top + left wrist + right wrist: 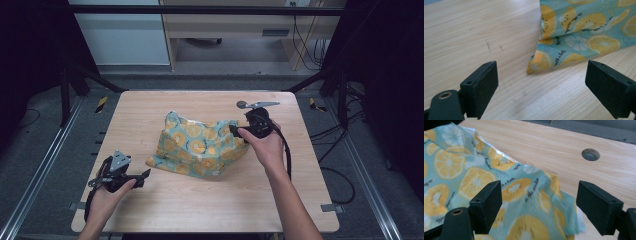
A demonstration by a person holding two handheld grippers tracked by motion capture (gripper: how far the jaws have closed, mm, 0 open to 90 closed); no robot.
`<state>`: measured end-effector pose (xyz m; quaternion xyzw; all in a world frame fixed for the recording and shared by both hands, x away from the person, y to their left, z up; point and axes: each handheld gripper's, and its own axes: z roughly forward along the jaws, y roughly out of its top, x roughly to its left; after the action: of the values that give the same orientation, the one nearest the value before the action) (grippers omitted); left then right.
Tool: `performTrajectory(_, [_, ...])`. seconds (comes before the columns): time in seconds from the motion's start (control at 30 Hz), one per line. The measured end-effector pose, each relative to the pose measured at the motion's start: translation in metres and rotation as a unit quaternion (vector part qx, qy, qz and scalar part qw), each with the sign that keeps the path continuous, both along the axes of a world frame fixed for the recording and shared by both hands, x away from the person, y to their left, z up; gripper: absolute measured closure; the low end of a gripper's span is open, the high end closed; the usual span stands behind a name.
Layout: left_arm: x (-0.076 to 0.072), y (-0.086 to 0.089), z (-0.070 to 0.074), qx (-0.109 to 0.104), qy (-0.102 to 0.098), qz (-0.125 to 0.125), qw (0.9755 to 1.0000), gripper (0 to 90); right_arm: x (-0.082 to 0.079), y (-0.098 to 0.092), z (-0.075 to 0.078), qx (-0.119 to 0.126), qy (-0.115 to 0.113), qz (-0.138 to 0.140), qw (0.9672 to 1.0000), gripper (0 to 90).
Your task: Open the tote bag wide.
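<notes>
On the pale wooden bench (165, 205), one crumpled teal cloth printed with orange slices (200, 147), mid-bench. Two grippers: left gripper (541, 86) gaping near its front-left corner; right gripper (537, 206) gaping over its right edge.

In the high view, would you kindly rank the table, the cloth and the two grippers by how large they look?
1. Table
2. Cloth
3. Left gripper and right gripper: these look about alike, so I won't rank them.

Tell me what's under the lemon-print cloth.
The lemon-print cloth lies heaped on the wooden table. Bare wood shows around it; whatever is beneath the heap is covered.
</notes>
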<state>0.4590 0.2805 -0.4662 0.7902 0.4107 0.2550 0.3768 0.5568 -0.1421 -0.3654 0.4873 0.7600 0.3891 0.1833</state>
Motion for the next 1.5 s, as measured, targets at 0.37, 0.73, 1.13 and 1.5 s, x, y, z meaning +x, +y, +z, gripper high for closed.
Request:
performTrajectory(0.37, [0.001, 0.002, 0.001, -0.016, 0.001, 0.006, 0.9999, 11.0, 0.033, 0.018, -0.005, -0.018, 0.040, -0.017, 0.9989, 20.2])
performTrajectory(0.73, [-0.001, 0.006, 0.001, -0.016, 0.001, 0.008, 0.9998, 11.1, 0.029, 0.029, -0.017, -0.030, 0.064, 0.021, 0.9973, 68.4])
performTrajectory(1.13, [0.000, 0.005, 0.002, -0.014, -0.001, 0.004, 0.9999, 12.3, 0.004, 0.038, 0.003, 0.014, -0.020, 0.071, 0.9971, 89.9])
performTrajectory(1.5, [-0.004, 0.002, 0.002, -0.003, -0.007, 0.003, 1.0000, 12.5, -0.061, 0.039, 0.018, 0.051, -0.101, 0.130, 0.9850, 90.0])
